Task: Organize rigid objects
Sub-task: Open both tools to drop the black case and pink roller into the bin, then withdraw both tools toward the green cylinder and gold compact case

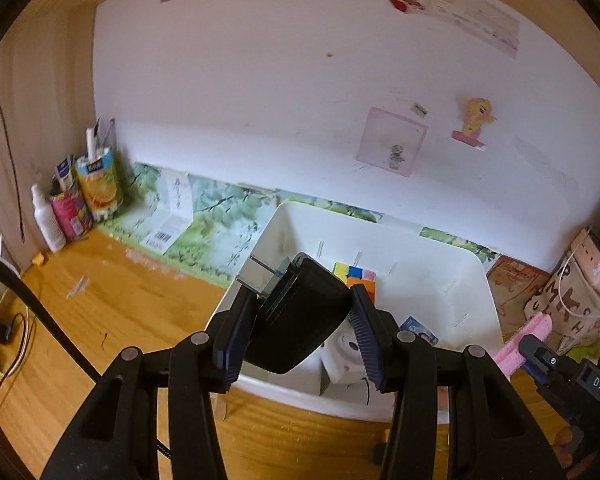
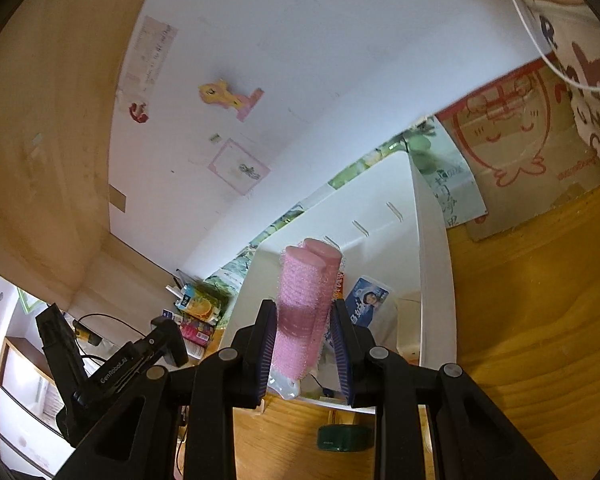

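My left gripper (image 1: 300,320) is shut on a black plug adapter (image 1: 300,312) with metal prongs pointing up-left, held over the near-left part of a white bin (image 1: 440,280). In the bin lie a colourful cube (image 1: 354,274), a white round device (image 1: 346,356) and a small blue card (image 1: 418,330). My right gripper (image 2: 306,332) is shut on pink hair rollers (image 2: 304,300), held above the same white bin (image 2: 432,264), where the blue card (image 2: 368,300) shows. The right gripper with its pink rollers (image 1: 520,344) appears at the lower right of the left wrist view.
Cartons and a white bottle (image 1: 48,220) stand in the back-left corner of the wooden desk (image 1: 120,312). A patterned bag (image 1: 572,300) and a cardboard box (image 2: 508,152) sit to the right of the bin. Cables (image 1: 16,344) lie at the left edge. A dark green object (image 2: 340,438) lies before the bin.
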The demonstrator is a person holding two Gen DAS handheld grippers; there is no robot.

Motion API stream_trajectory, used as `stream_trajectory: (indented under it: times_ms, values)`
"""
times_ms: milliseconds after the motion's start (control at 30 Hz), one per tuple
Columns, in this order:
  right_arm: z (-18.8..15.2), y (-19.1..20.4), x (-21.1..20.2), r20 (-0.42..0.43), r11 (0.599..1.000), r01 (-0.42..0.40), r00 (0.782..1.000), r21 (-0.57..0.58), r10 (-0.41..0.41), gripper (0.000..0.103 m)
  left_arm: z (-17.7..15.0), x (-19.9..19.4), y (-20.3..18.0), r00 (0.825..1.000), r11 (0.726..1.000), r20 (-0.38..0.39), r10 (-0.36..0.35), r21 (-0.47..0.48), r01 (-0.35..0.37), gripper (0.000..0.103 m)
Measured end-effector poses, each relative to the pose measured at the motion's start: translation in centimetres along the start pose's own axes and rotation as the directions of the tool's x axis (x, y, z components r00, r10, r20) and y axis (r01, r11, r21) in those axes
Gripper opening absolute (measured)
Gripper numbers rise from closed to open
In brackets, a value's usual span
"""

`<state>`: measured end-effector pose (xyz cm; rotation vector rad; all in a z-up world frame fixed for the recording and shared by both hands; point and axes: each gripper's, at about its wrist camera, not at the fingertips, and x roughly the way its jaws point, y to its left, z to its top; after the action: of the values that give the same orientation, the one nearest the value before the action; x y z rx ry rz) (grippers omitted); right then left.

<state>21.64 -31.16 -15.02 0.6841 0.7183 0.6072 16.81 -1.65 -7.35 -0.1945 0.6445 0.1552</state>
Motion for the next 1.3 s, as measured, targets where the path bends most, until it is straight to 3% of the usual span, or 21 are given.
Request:
stream_trajectory:
  times_ms: [333, 433, 467, 567, 800, 1300]
  values:
    - [-0.4, -1.2, 1.1, -0.031, 0.999, 0.019, 0.999, 0.049, -0.017, 0.031, -0.3, 1.9, -1.4, 1.000, 0.999, -0.023, 0.015, 0.029, -0.015, 0.052]
    - [-0.4, -1.4, 1.0, -0.025, 0.998, 0.032, 0.999, 0.059, -0.031, 0.047, -0.2, 2.2, -1.4, 0.999, 1.000, -0.045, 0.011, 0.017, -0.010, 0.056]
    - [-0.3, -1.4, 0.9, -0.020, 0.998, 0.031, 0.999, 0.057, -0.030, 0.053, -0.2, 2.0, -1.3, 0.999, 1.000, -0.038, 0.012, 0.012, -0.011, 0.066]
    - [-0.2, -1.2, 0.6, -0.004, 0.998, 0.034, 0.999, 0.049, -0.033, 0.064, 0.0, 1.1, -1.2, 1.000, 1.000, 0.007, 0.024, 0.003, -0.024, 0.080]
    - [-0.2, -0.1, -0.4, 0.027, 0.999, 0.042, 0.999, 0.005, -0.042, 0.079, 0.6, -0.8, -0.5, 0.999, 0.999, 0.041, 0.023, -0.031, -0.021, 0.082]
    - [-1.6, 4.2, -5.4, 0.153, 0.985, 0.101, 0.985, -0.144, -0.079, 0.083, 0.2, -6.3, 0.4, 0.994, 0.998, 0.108, -0.023, -0.051, 0.028, 0.083]
